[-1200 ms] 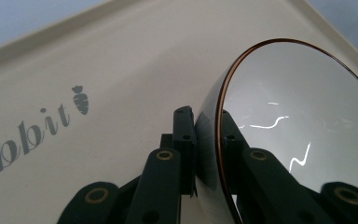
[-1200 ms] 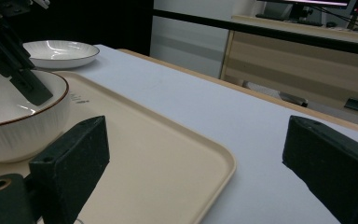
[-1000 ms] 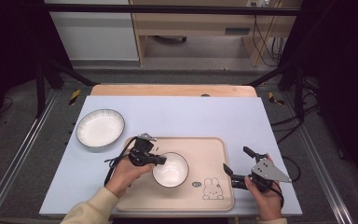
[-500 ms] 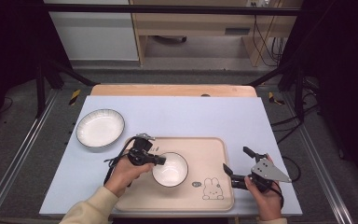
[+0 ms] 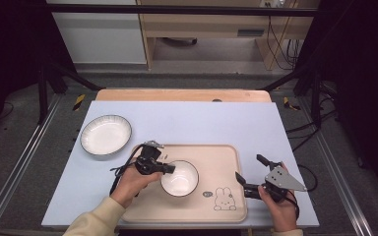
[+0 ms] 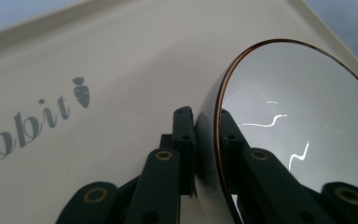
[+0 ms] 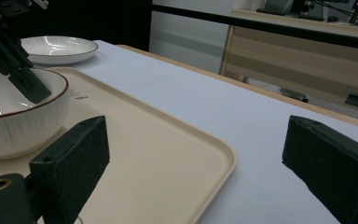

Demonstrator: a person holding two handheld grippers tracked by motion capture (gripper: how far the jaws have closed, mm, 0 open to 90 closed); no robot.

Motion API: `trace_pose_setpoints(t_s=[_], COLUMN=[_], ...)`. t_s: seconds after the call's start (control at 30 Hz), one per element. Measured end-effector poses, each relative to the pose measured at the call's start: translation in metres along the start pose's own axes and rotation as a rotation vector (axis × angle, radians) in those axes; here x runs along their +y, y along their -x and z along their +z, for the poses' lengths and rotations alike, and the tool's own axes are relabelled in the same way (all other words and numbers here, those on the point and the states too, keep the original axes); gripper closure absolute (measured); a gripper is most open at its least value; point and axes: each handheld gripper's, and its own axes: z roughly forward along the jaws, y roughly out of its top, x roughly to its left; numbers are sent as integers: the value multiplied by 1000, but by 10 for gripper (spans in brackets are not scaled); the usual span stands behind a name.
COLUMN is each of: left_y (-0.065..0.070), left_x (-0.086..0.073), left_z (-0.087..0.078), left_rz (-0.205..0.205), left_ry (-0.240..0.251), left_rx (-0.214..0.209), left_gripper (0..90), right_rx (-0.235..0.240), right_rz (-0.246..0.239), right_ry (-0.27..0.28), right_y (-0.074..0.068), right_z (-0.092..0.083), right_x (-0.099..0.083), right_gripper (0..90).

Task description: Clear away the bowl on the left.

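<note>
The left gripper (image 5: 170, 168) pinches the rim of the small bowl (image 5: 179, 178), which sits on the tan tray (image 5: 226, 157). The right gripper (image 5: 250, 174) is wide apart, holding nothing, beside the tray.

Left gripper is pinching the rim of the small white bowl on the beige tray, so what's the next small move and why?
Probably open the left gripper and back off: the small white brown-rimmed bowl appears to sit flat on the beige rabbit-print tray, while the right gripper waits open beside it.
</note>
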Motion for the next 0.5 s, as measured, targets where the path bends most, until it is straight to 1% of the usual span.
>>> trace_pose_setpoints(t_s=[0.1,0.23,0.3,0.5], left_y=[1,2,2,5], left_x=[0,-1,0,0], left_z=[0,-1,-2,-2], left_rz=[7,33,35,63], left_ry=[10,16,30,37], left_rx=[6,16,15,43], left_gripper=[814,815,807,748], right_rx=[0,-1,0,5], right_rz=[0,2,2,3], right_ry=[0,0,-2,-2], right_y=[0,0,0,0], right_z=[0,0,1,3], right_x=[0,0,0,-1], right_gripper=[73,73,73,74])
